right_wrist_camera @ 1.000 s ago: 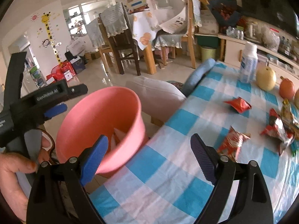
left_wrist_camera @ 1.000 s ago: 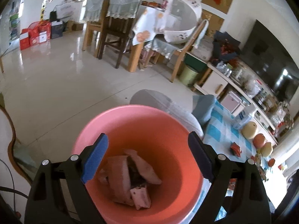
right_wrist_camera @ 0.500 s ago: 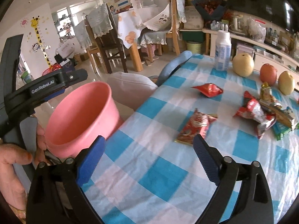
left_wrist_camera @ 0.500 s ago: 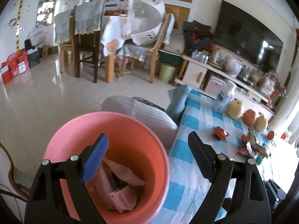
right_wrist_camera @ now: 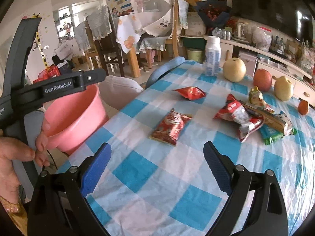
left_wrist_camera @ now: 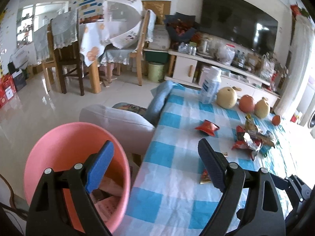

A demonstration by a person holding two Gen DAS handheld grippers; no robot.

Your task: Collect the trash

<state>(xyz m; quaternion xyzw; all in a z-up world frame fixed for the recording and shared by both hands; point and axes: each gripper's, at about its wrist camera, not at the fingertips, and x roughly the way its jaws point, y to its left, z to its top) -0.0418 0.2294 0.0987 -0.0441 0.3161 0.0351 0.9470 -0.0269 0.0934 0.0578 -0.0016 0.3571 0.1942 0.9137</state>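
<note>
Left wrist view: the left tool point(left_wrist_camera: 155, 167) fills the lower frame, tilted downward, its two blue pads spread wide with nothing pinched between them. Its left pad hangs over the mouth of the pink bucket point(left_wrist_camera: 59, 147) at lower left, which holds crumpled paper scraps point(left_wrist_camera: 108, 196); its right pad hangs over the blue-checked counter point(left_wrist_camera: 167, 177). A red wrapper point(left_wrist_camera: 206, 127) lies on the counter right of centre, and a heap of torn wrappers point(left_wrist_camera: 248, 141) lies further right.

In the right wrist view, the right tool point(right_wrist_camera: 157, 165) also angles down over the counter, pads spread apart and empty. A flat red snack packet point(right_wrist_camera: 171, 127) lies at frame centre, just above the gap between the pads. At the left edge, a person's hand point(right_wrist_camera: 13, 157) wraps around the handle of the left tool, whose black body reaches across the upper left above the bucket. The bucket sits beside the counter's edge. A white bottle point(right_wrist_camera: 212, 57) and several fruits point(right_wrist_camera: 234, 69) stand along the upper part of the counter.
</note>
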